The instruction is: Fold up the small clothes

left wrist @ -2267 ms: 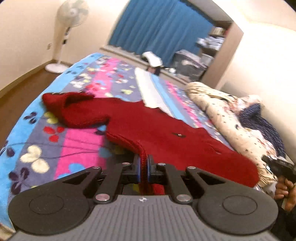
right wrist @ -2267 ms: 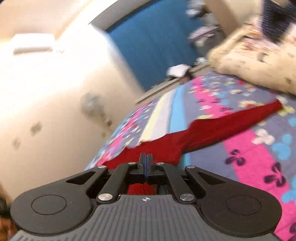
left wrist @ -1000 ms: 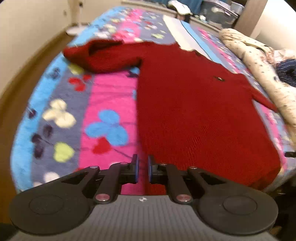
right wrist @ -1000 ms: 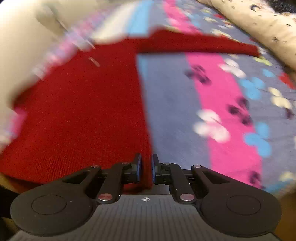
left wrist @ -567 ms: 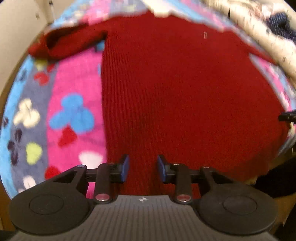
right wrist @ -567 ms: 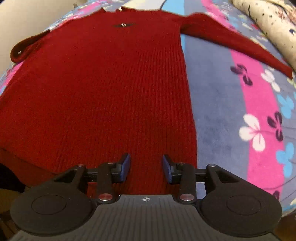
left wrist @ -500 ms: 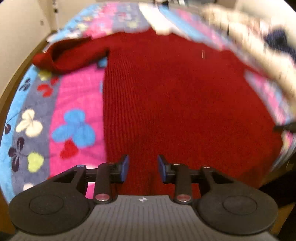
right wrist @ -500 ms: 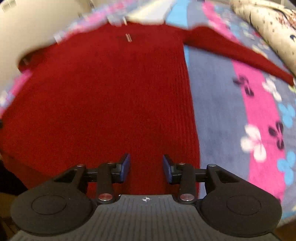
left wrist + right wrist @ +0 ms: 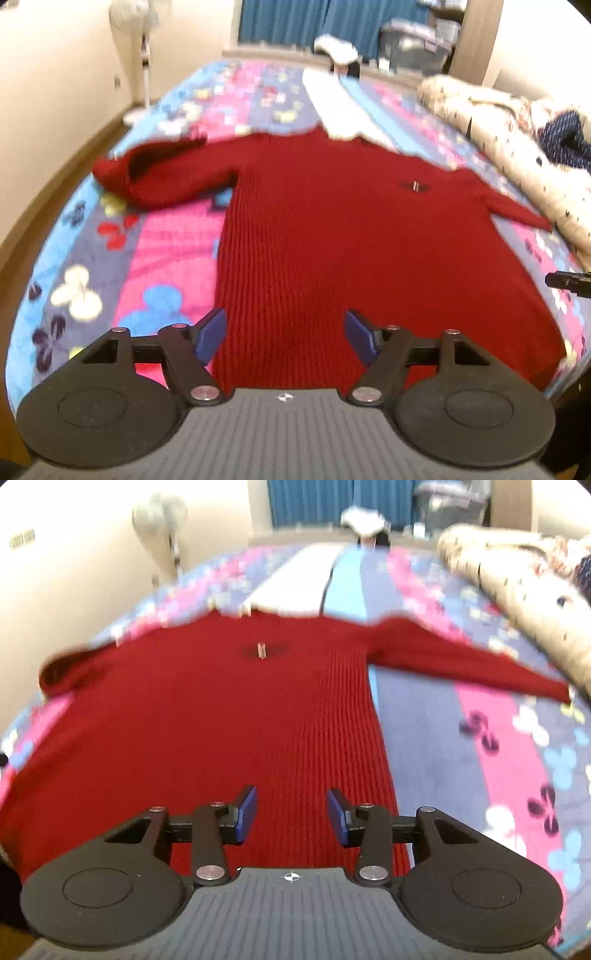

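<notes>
Both grippers have released the red sweater (image 9: 332, 236), now flat.

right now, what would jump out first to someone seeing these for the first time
A red knit sweater lies spread flat, front down the middle of a loud blanket patterned in pink, blue and grey. Both sleeves reach outward, the left one bunched at its cuff. In the foreground the left claw and right claw hang open over the hem, holding nothing.
</notes>
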`<state>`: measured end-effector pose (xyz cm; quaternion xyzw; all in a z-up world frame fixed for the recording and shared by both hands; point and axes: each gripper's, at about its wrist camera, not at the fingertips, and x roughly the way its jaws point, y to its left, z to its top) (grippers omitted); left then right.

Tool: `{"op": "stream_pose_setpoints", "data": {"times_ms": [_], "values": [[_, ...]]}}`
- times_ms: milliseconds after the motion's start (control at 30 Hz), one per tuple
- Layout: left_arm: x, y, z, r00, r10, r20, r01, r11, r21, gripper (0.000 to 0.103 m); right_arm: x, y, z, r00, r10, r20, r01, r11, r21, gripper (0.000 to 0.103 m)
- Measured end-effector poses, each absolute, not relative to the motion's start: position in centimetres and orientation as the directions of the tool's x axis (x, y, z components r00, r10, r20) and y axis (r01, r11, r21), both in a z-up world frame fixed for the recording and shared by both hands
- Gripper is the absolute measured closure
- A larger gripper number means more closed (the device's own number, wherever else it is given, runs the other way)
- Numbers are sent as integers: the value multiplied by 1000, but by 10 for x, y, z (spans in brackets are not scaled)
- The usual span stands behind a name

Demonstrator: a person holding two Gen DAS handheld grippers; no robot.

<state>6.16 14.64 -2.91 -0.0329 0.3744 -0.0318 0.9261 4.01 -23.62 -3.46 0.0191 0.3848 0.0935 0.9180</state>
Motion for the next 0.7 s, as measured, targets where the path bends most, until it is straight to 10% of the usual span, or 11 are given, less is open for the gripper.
{"op": "stream_pose_setpoints", "data": {"times_ms": [233,700], "values": [[68,125,14,839,-74,-539,84,996,-6,17,35,-240,-11,829,185,-527,-104,978,179,52],[212,132,35,866,-17,-500,47,998,47,8,87,-229,-50,803,30,-595,35,995,96,48]]}}
